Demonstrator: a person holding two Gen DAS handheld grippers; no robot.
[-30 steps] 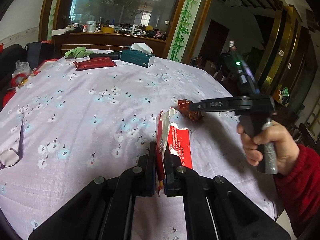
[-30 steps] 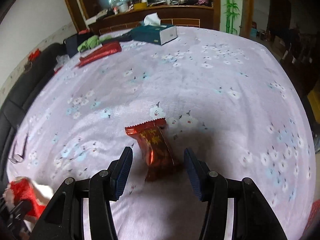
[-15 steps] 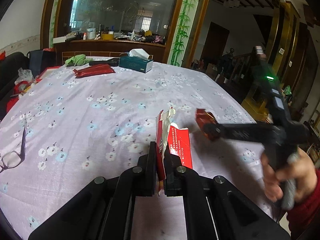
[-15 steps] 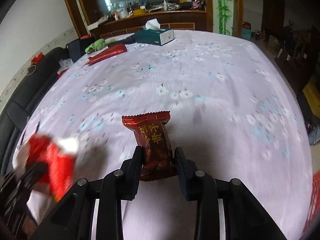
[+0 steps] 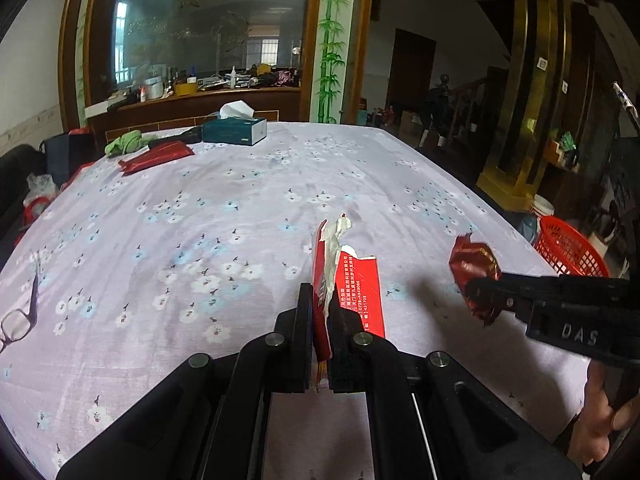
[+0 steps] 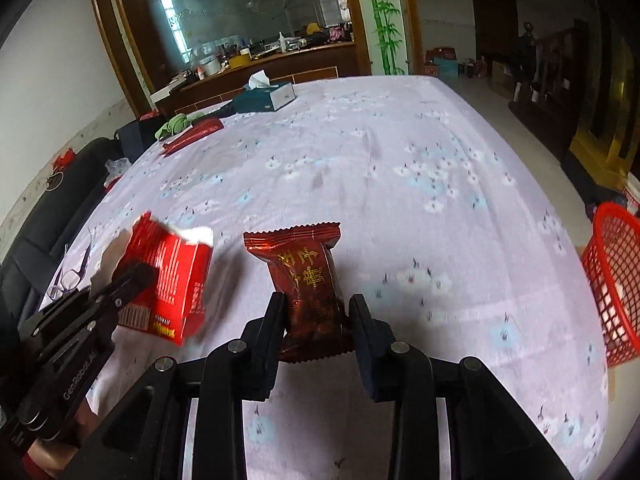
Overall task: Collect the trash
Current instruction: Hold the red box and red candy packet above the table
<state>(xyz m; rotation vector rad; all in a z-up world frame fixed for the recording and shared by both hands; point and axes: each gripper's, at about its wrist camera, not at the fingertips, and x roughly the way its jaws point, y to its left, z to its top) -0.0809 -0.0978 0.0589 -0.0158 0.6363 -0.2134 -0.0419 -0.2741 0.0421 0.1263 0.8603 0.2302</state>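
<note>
My left gripper (image 5: 320, 312) is shut on a torn red paper packet (image 5: 352, 280) with a white ragged top, held above the flowered tablecloth (image 5: 200, 220). The right wrist view shows the same red packet (image 6: 168, 276) at the left, in the left gripper (image 6: 132, 276). My right gripper (image 6: 316, 312) is shut on a dark red snack wrapper (image 6: 308, 276) with gold characters, lifted off the cloth. In the left wrist view the wrapper (image 5: 474, 268) hangs at the right gripper (image 5: 480, 288), near the table's right edge.
A red mesh basket (image 6: 612, 276) stands on the floor beyond the table's right edge. At the far end lie a teal tissue box (image 5: 236, 130), a long red packet (image 5: 156, 156) and a green cloth (image 5: 124, 142). Glasses (image 5: 16, 320) rest at the left.
My right gripper shut on the dark red wrapper, lifted it off the cloth and carried it rightward toward the table edge. The left gripper keeps hold of the torn packet, raised a little.
</note>
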